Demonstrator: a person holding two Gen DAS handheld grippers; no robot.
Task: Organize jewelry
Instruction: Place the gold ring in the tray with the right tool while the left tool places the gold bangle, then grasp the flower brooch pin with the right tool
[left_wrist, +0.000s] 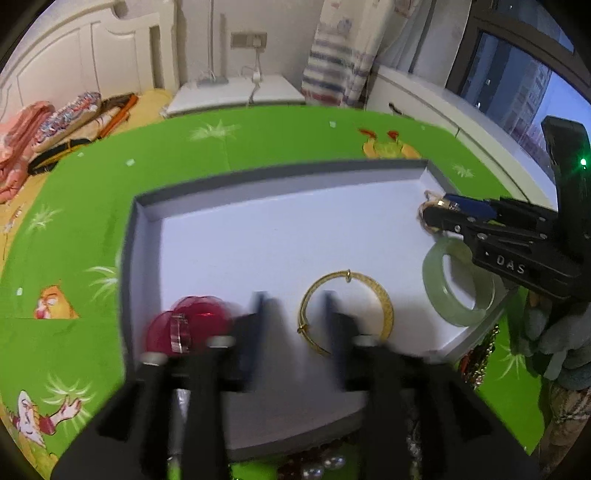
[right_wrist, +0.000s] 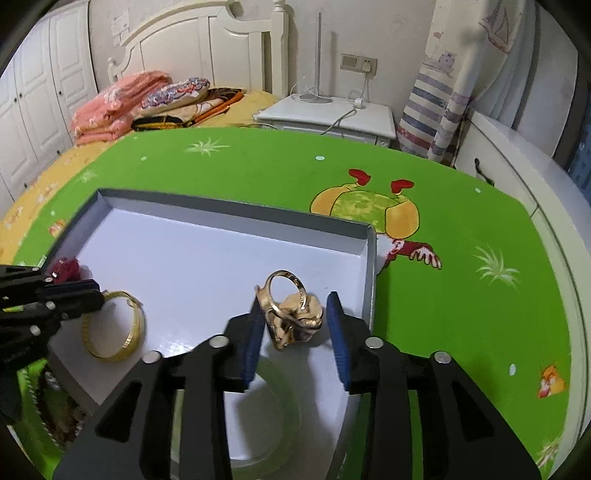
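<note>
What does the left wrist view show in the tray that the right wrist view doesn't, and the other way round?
Only the left wrist view: the green bangle at the tray's right edge, clear of the blur that hides it in the other view, and pearls on the cloth below the tray.

Only the right wrist view: the gold ring seen whole between the right gripper's parted jaws, the right pad clear of it.

Both: the grey tray, the gold bangle, the red flower piece and the left gripper, its jaws apart.
</note>
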